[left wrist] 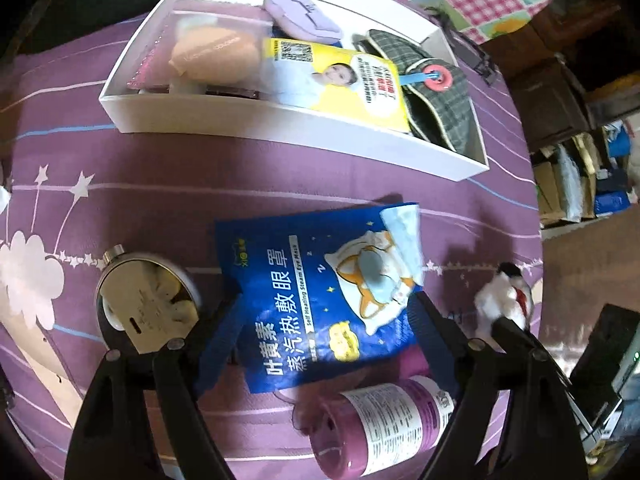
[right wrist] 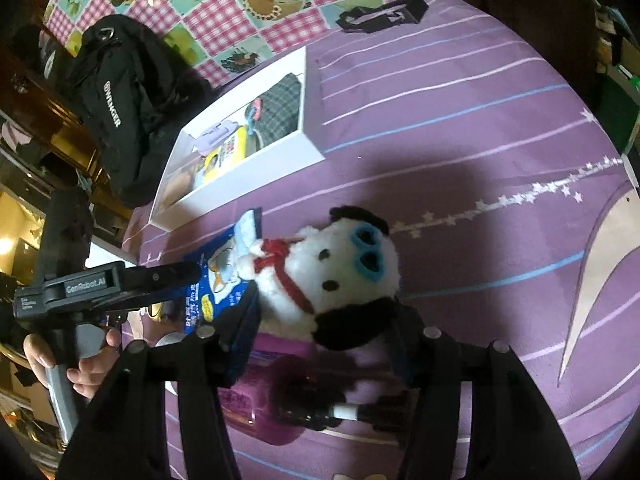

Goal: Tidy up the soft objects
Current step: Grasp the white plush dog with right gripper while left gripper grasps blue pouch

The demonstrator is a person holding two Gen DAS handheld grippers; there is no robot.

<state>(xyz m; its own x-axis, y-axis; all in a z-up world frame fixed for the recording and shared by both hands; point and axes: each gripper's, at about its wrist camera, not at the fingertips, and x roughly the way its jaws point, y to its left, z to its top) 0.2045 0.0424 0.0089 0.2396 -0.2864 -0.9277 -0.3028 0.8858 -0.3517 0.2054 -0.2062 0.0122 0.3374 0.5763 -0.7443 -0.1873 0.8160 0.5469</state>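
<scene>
A blue steam eye mask packet (left wrist: 320, 296) lies on the purple bedsheet between the fingers of my open left gripper (left wrist: 326, 304). A white and black plush dog (right wrist: 332, 276) with a red scarf lies on the sheet, also seen at the right of the left wrist view (left wrist: 504, 300). My right gripper (right wrist: 324, 312) is open, its fingers on either side of the plush. A white box (left wrist: 280, 120) behind holds a peach sponge (left wrist: 212, 56), a lilac pouch (left wrist: 304, 16), a yellow packet (left wrist: 336, 80) and a plaid item (left wrist: 436, 96).
A round mirror (left wrist: 144, 304) lies left of the blue packet. A purple bottle (left wrist: 380, 420) lies on its side under the grippers. A black backpack (right wrist: 120, 112) sits behind the box (right wrist: 240, 136). A checked pink cloth (right wrist: 240, 4) lies beyond the sheet.
</scene>
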